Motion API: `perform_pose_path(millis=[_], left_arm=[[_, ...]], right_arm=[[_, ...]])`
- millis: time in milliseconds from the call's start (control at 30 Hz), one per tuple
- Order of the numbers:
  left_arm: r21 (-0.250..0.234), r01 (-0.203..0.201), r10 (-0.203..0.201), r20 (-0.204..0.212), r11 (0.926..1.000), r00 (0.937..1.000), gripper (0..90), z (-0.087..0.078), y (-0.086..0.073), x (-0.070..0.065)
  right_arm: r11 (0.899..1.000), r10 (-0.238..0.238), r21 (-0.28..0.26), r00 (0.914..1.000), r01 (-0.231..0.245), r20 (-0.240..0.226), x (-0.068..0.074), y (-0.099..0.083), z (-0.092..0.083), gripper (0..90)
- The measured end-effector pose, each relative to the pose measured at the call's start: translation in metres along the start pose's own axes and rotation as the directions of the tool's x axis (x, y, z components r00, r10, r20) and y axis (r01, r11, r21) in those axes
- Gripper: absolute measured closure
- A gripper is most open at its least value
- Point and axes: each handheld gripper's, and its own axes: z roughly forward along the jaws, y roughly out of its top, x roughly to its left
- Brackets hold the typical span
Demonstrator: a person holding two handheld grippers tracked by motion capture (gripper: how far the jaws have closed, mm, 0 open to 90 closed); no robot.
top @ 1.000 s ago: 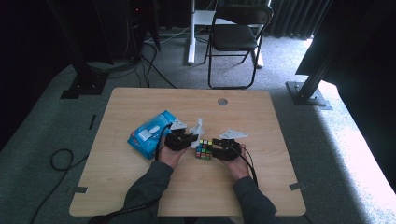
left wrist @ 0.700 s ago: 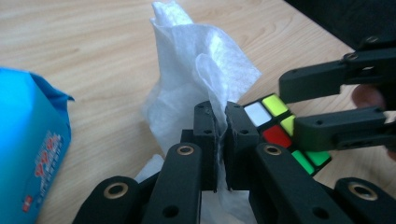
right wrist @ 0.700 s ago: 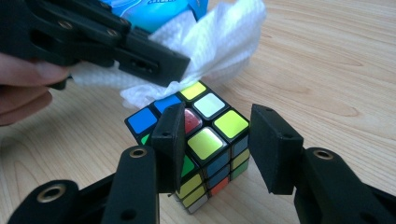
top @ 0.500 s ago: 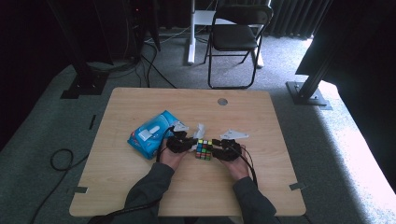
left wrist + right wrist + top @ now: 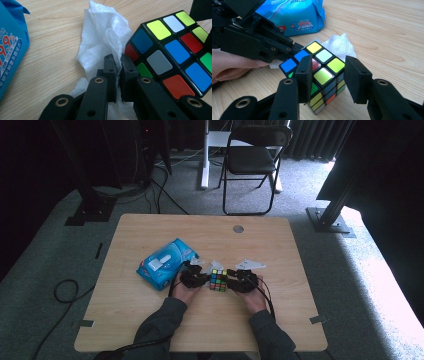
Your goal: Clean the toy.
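A scrambled Rubik's cube (image 5: 218, 280) stands on the wooden table (image 5: 280, 250) between my two grippers. My left gripper (image 5: 118, 63) is shut on a crumpled white wipe (image 5: 100, 37), which lies against the cube's (image 5: 170, 50) left side. My right gripper (image 5: 329, 64) reaches over the cube (image 5: 322, 75) from the other side. Its jaws have just been closing, with the cube's near corner between them. The right pad stands a sliver off the cube, so the jaws are open. Beyond the cube the wipe (image 5: 342, 45) and the left gripper (image 5: 295, 47) show.
A blue pack of wet wipes (image 5: 165, 262) lies on the table to the left of my left hand (image 5: 229, 65). A round hole (image 5: 238, 228) sits near the table's far edge. A folding chair (image 5: 252, 160) stands on the carpet beyond it.
My left gripper has sunk a little with the wipe, down beside the cube. The right hand has kept its place at the cube.
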Motion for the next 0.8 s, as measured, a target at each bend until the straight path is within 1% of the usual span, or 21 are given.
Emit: perform_pose_path(millis=[133, 300, 433, 533, 600, 700, 733, 800], left_arm=[[0.002, -0.007, 0.007, -0.004, 1.0, 1.0, 84.9, -0.002, 0.0, 0.0], [-0.019, 0.007, -0.007, -0.004, 0.9998, 1.0, 85.0, -0.009, 0.003, 0.0], [-0.055, 0.011, -0.011, -0.001, 0.9984, 0.9999, 85.1, -0.021, 0.007, -0.001], [-0.087, 0.004, -0.004, 0.004, 0.9962, 1.0, 85.1, -0.031, 0.011, -0.003], [-0.111, 0.002, 0.0, 0.014, 0.9938, 0.9999, 85.1, -0.037, 0.014, -0.005], [-0.152, 0.007, -0.001, 0.041, 0.9883, 0.9991, 85.1, -0.048, 0.02, -0.009], [-0.163, 0.01, -0.002, 0.049, 0.9866, 0.9988, 85.1, -0.05, 0.021, -0.011], [-0.174, 0.002, 0.008, 0.056, 0.9847, 0.9984, 85.0, -0.053, 0.024, -0.013]], right_arm=[[1.0, 0.003, 0.0, 1.0, -0.003, 0.0, 0.0, 0.0, 0.0, 60.4], [1.0, 0.009, -0.001, 1.0, -0.009, 0.0, 0.001, 0.0, 0.0, 62.1], [1.0, 0.009, -0.003, 1.0, -0.009, 0.002, 0.001, 0.0, 0.0, 62.5], [1.0, 0.012, -0.002, 0.9999, -0.012, 0.004, 0.002, 0.0, 0.0, 62.5], [1.0, 0.012, -0.001, 0.9999, -0.012, 0.004, 0.002, 0.0, 0.0, 62.5], [1.0, 0.013, -0.001, 0.9999, -0.013, 0.005, 0.002, 0.0, 0.0, 62.6], [1.0, 0.014, 0.0, 0.9999, -0.014, 0.005, 0.002, 0.0, 0.0, 62.6], [1.0, 0.015, 0.0, 0.9999, -0.015, 0.005, 0.002, 0.0, 0.0, 62.6]])
